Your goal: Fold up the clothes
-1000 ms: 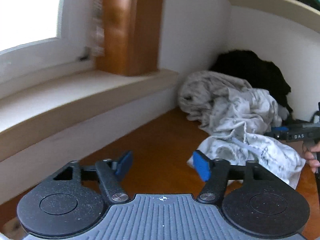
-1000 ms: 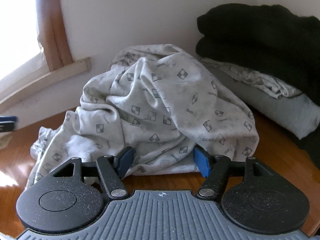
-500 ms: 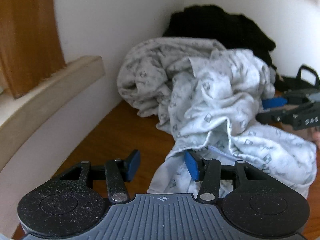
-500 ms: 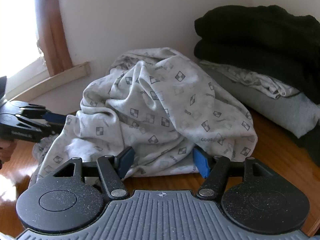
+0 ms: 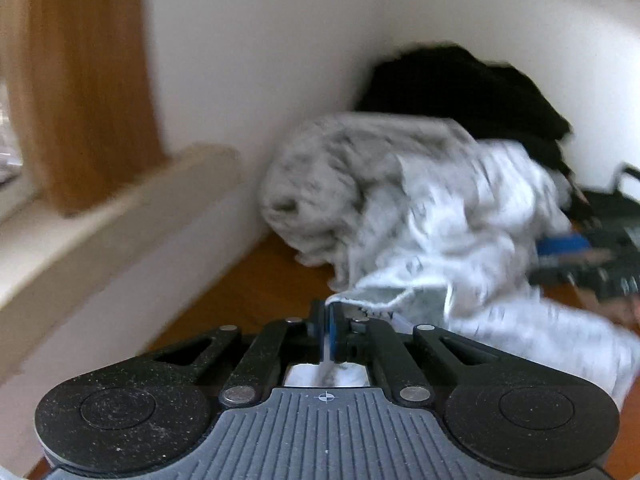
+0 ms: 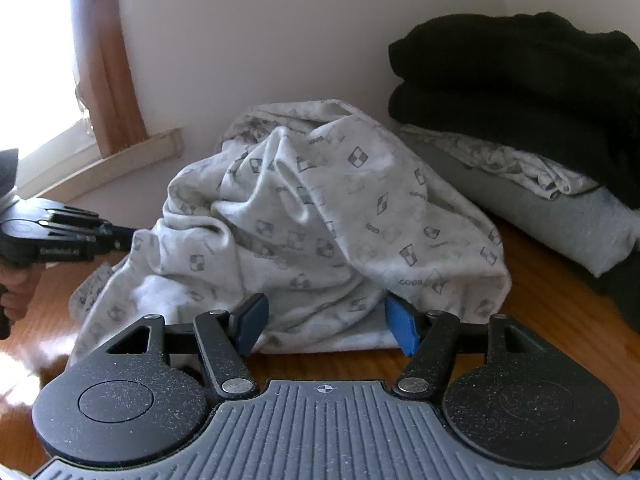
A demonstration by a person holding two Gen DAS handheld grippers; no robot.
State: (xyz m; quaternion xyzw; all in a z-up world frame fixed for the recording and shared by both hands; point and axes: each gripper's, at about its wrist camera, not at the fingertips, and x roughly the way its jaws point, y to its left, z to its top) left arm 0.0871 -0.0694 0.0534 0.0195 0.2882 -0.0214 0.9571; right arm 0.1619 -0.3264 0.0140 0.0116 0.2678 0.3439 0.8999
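A crumpled grey-white printed garment [image 6: 320,216] is heaped on the wooden surface [image 6: 560,320] near the corner of the white wall, just beside a stack of folded clothes [image 6: 532,168] topped by a black piece. An edge of the garment, at its hem, is pinched in the left claw [image 5: 329,330], whose blue pads [image 5: 320,326] are pressed together on the cloth; a strip of fabric is seen passing between them. The right claw [image 6: 326,326] is held with its fingers well apart at the near edge of the heap, the cloth just ahead of the pads and nothing gripped.

Only a thin edge is judged to be caught on the left, so a hard pull could let it slip out, or the whole bundle could be dragged across the glossy wood instead of being opened. If more than one layer is clamped, the garment may not be spread flat. A wide sweep towards the right could also disturb the folded stack, and the left view is blurred, so the depth of the grip cannot be told
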